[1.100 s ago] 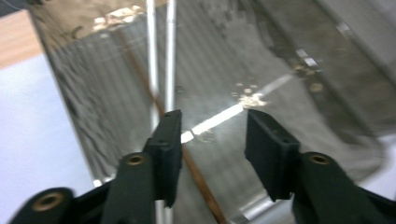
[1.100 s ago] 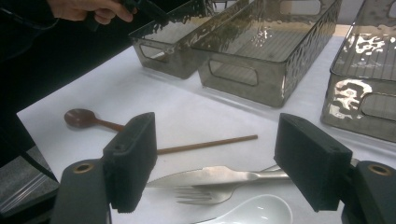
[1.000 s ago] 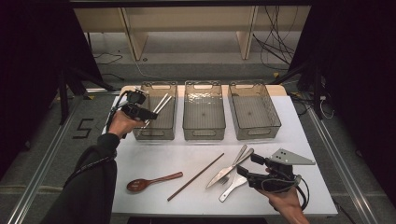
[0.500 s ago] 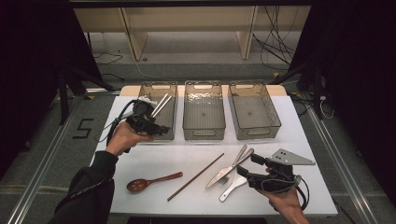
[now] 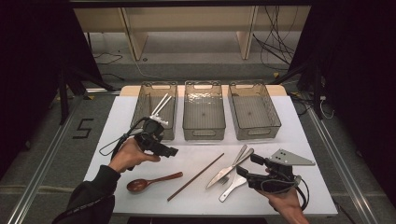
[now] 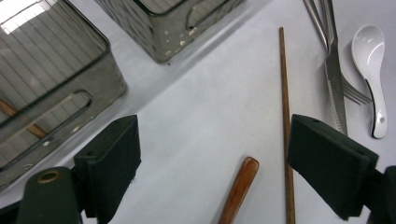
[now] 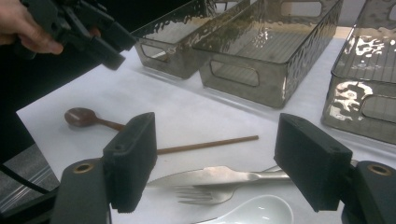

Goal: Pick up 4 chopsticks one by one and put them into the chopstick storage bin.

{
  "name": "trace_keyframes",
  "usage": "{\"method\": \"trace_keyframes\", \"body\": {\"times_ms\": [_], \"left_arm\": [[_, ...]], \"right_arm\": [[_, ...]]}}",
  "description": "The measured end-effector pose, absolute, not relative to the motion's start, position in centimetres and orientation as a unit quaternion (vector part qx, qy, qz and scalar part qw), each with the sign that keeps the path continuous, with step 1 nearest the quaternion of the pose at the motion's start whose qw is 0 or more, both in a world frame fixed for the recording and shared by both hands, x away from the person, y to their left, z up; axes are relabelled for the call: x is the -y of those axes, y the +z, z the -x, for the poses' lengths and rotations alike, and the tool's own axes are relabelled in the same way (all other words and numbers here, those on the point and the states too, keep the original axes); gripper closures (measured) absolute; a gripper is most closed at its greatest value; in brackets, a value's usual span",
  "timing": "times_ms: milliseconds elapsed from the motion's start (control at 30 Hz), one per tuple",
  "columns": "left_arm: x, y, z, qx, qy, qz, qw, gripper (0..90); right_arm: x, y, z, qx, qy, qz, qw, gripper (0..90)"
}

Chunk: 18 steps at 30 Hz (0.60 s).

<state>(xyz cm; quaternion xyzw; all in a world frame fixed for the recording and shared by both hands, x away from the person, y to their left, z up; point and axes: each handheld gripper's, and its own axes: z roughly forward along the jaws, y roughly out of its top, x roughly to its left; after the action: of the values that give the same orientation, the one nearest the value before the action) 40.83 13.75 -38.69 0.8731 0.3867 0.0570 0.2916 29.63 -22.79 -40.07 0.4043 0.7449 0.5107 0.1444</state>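
Left tool back, over smooth chopstick

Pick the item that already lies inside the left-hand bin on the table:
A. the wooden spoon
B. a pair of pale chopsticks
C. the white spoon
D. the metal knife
B: the pale chopsticks lean inside the left bin, while the wooden spoon, knife and white spoon lie on the white table.

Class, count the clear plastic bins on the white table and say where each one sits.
3, in a row at the table's far side: left clear plastic bin holding sticks, middle bin, right bin. None seems hidden.
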Motion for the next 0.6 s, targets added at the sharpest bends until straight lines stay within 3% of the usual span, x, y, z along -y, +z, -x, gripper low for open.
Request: {"method": "trace_keyframes", "body": {"times_ms": [600], "left_arm": [[-12.0,-41.5,-36.7,-0.362,0.059,-0.886,0.285,15.7]], "right_arm": [[22.8,-40.1,-29.6,-0.745,0.51,-0.405,0.145,30.3]]}}
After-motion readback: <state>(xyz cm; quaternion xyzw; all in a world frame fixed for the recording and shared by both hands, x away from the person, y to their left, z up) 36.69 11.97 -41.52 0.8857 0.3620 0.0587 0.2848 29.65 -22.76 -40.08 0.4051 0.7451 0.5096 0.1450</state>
